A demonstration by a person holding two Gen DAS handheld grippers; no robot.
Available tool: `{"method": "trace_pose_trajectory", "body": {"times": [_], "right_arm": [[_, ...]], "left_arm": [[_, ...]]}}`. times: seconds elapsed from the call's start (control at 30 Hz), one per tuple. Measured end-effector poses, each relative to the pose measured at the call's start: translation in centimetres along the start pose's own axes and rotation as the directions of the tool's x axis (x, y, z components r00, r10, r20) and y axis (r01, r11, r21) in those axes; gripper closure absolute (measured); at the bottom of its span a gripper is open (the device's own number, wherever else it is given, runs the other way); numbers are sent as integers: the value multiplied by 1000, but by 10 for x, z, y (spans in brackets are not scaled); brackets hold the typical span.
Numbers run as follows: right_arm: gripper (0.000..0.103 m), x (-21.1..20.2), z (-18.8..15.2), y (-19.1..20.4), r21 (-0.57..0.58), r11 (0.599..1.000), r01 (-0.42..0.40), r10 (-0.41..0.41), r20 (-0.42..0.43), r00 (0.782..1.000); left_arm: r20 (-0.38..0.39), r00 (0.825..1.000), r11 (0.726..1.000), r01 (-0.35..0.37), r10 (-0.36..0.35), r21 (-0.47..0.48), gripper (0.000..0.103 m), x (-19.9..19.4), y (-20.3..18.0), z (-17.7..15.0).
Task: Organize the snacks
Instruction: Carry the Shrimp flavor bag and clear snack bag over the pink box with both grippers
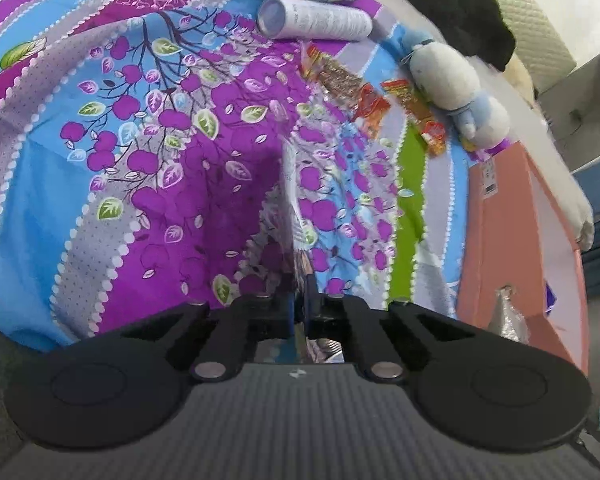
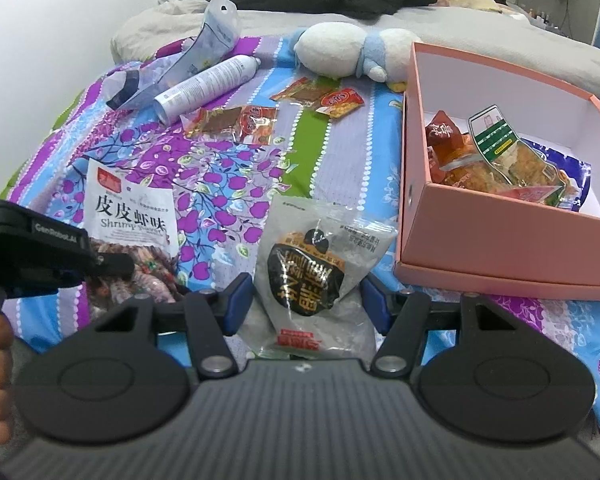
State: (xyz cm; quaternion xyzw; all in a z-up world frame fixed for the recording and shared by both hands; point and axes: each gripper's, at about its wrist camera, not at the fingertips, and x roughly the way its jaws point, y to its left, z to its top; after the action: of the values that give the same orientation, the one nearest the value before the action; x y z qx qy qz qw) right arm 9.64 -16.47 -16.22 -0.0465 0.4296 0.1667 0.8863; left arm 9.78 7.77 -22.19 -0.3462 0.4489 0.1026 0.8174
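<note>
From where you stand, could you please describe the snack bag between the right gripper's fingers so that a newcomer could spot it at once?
Start at the pink box on the flowered bedspread; just left of its near corner lies the grey snack bag, between the fingers of the right gripper. Unlike the white shrimp-flavour bag further left, it is translucent grey with a black emblem bearing gold characters.

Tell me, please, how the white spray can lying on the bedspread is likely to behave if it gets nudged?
The white spray can lies on its side, so it would probably roll. The bedspread looks soft, which may slow it. Its smooth round wall could slip in a claw.
</note>
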Motion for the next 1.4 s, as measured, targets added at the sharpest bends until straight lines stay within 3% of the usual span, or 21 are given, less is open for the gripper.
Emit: {"method": "trace_pose_trajectory", "body": {"times": [0.37, 0.77, 1.0, 1.4], "right_arm": [[41, -20, 5, -8, 36, 999, 8, -10, 38, 999], [41, -57, 23, -34, 77, 997, 26, -35, 118, 992], [41, -71, 35, -67, 122, 990, 66, -84, 145, 986], [41, -75, 68, -143, 197, 966, 165, -202, 187, 961]], "left_arm": [[39, 992, 992, 119, -121, 47, 101, -30, -29, 2], [62, 980, 967, 174, -188, 185, 101, -50, -88, 3], [51, 968, 940, 223, -244, 259, 101, -51, -134, 9], [-2, 936, 861, 324, -351, 392, 101, -31, -238, 23]]}}
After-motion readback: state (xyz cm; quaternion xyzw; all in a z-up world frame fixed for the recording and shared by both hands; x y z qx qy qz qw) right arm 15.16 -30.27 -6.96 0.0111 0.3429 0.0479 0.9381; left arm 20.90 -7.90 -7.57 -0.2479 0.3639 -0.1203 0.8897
